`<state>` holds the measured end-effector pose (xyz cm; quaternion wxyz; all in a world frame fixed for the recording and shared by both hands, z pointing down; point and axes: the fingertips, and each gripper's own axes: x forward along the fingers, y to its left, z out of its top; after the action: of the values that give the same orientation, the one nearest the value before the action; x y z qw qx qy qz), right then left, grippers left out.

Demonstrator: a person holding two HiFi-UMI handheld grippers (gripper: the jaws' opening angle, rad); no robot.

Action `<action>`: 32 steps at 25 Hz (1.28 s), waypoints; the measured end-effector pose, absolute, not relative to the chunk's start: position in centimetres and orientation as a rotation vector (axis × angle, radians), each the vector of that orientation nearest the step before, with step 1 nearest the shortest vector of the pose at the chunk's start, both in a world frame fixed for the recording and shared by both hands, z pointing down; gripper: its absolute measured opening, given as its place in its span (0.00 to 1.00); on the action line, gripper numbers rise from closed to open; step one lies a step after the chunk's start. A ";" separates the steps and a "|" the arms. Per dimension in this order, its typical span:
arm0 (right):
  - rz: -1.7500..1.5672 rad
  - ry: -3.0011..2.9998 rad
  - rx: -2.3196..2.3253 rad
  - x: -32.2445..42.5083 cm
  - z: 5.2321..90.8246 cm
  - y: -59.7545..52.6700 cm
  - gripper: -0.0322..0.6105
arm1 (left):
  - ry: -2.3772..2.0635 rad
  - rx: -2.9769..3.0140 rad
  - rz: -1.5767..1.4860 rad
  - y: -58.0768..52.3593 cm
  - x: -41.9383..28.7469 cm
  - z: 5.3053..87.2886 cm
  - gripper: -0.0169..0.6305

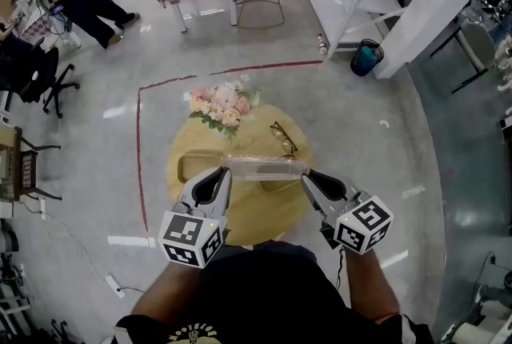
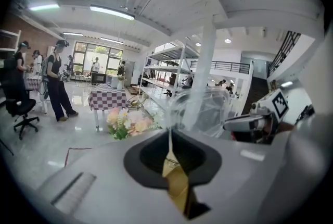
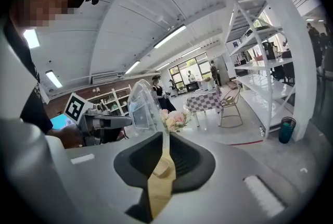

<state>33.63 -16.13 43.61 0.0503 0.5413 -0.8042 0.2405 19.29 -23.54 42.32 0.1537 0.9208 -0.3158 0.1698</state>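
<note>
Overhead, the head view shows one clear plastic lid point(image 1: 264, 167) held in the air above the round wooden counter point(image 1: 268, 218), spanning from the left gripper point(image 1: 223, 174) to the right gripper point(image 1: 307, 178), one at each end. Only this view shows what lies on the counter beneath it: one beige tray point(image 1: 194, 166) under the lid's left end and one pair of glasses point(image 1: 282, 138) near the far edge. One bunch of pink and cream flowers point(image 1: 220, 106) is at the far rim. The left gripper view shows that gripper's jaws drawn nearly together on the lid's thin rim, with the domed clear plastic rising just past them and the right gripper pinching its other side. The right gripper view shows the same from the opposite end, its jaws narrow on the rim and the left gripper beyond the plastic. Both gripper views hide the counter top almost wholly, but they show the ceiling lights, which the head view does not. The right gripper view also shows one checked-cloth table point(image 3: 204, 99), one wire chair point(image 3: 229, 101), one teal bin point(image 3: 285, 129) and white shelving point(image 3: 260, 51) upright across the floor. The left gripper view has people standing at its left.
</note>
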 end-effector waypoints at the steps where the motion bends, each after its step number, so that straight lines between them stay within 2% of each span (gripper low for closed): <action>1: 0.718 -2.458 1.632 33.9 43.2 -16.1 0.12 | -0.921 2.639 0.481 -23.3 19.4 42.0 0.05; 10: 0.695 -2.508 1.609 33.0 41.5 -16.8 0.12 | -0.978 2.663 0.450 -22.4 17.9 39.7 0.05; 22: 0.631 -2.380 1.731 28.6 39.1 -15.2 0.12 | -0.810 2.718 0.374 -22.6 14.3 38.7 0.05; 32: 0.672 -2.322 1.766 30.0 41.3 -13.9 0.12 | -0.737 2.694 0.403 -22.4 16.3 41.4 0.05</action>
<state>29.97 -13.89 41.29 0.0738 0.5883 -0.7735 0.2238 16.28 -22.43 41.37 0.1589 0.9425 -0.2578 0.1411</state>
